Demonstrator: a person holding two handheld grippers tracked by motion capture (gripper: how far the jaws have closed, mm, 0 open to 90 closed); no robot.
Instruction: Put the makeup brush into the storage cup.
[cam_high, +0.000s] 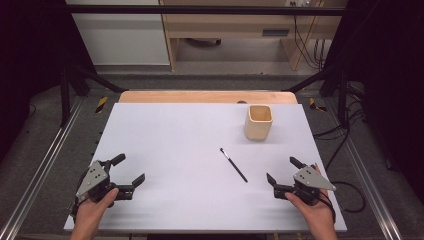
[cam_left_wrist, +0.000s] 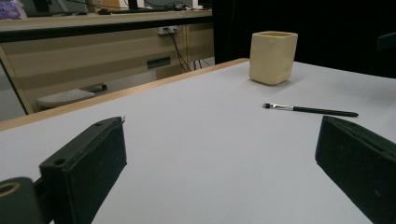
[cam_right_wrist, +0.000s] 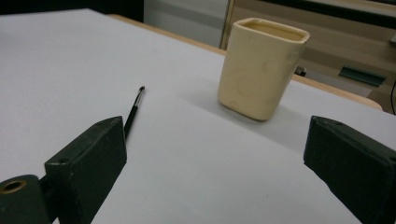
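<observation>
My brush (cam_high: 233, 164) lies flat between cup (cam_high: 258, 122) and right gripper (cam_high: 281, 176). It looks light, thin, probably rigid; I'd pinch mid-handle. Both grippers, left (cam_high: 129, 171) too, gape empty.

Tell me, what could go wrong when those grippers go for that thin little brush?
The thin black brush lies flat on the white table, so the open right gripper might scrape the surface or push it aside rather than catch it. The cream square ceramic cup stands upright and close beyond the brush; a careless swing could perhaps tip it. The brush's round handle may also roll away if nudged.
</observation>
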